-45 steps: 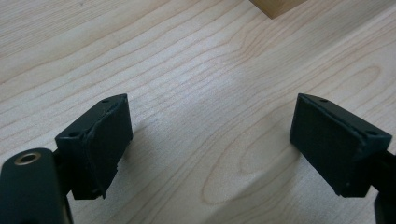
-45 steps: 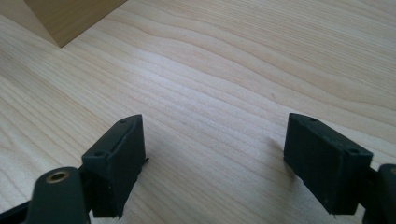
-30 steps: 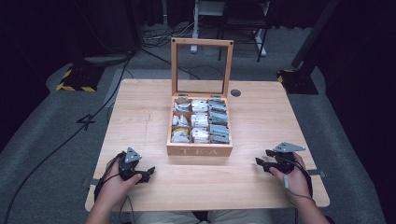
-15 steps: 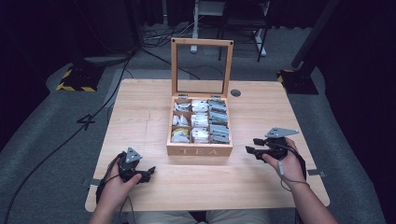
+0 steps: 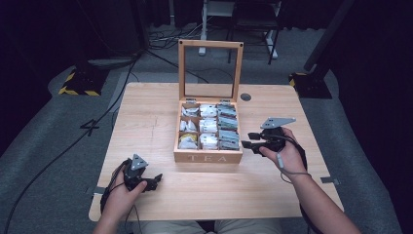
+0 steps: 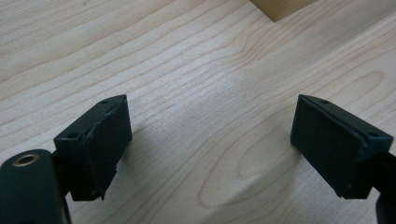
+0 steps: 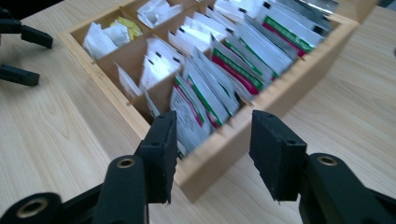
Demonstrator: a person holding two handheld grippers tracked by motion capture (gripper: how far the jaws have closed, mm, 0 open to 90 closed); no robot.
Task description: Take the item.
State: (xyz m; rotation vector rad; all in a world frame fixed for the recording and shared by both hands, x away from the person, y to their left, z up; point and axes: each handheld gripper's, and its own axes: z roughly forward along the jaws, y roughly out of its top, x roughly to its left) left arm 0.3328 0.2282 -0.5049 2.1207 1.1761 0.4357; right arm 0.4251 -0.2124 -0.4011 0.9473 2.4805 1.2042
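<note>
A wooden box marked TEA [image 5: 208, 157] stands in the middle of the table, its glass-paned lid [image 5: 210, 70] upright at the back. Its compartments hold several paper tea bags [image 7: 219, 70], white ones with green and red labels on the right. My right gripper [image 5: 247, 140] [image 7: 215, 117] hovers open at the box's right front corner, jaws pointing left over the rim and the nearest tea bags, with nothing between them. My left gripper [image 5: 157, 181] [image 6: 210, 102] rests open low over bare wood at the front left, apart from the box [image 6: 280, 7].
The light wooden table [image 5: 146, 122] has bare room left and right of the box. A small round dark disc [image 5: 246, 97] sits in the tabletop behind the box on the right. Cables and dark stands lie on the floor beyond the table.
My right gripper rose from the table's front right and moved left and forward to the box's right side. The left gripper stayed put.
</note>
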